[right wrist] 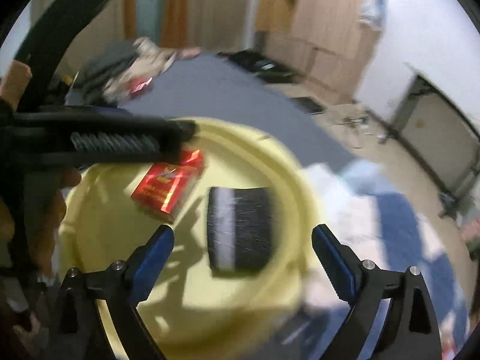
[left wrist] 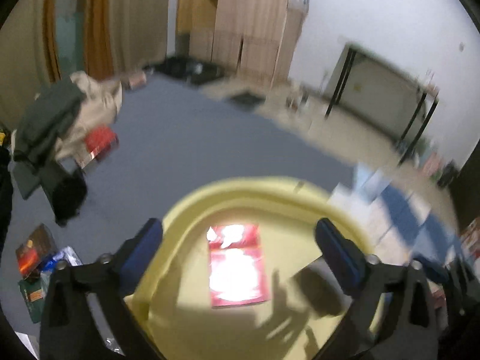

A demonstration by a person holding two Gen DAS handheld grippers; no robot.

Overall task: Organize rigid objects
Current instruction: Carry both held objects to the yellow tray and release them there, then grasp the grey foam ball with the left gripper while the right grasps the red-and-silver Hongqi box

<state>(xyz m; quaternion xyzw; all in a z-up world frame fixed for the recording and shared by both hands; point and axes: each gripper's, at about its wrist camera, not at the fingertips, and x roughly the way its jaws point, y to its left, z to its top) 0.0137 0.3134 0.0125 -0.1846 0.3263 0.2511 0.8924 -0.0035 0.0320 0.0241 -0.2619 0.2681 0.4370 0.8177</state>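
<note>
Grey bedding point(left wrist: 186, 150) carries our yellow basin point(right wrist: 288, 162); the black box point(right wrist: 240, 228) lies straight ahead of our right gripper point(right wrist: 242, 247), both grippers spread wide and empty, left gripper point(left wrist: 238, 241) over the red box point(left wrist: 237, 267).

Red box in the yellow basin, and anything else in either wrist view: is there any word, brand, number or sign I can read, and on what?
No text can be read.
Red box: gold marks on its top, too blurred to read; overexposed in the left wrist view.
Black box: no print shows.
Packages on the floor: too small and blurred.
</note>
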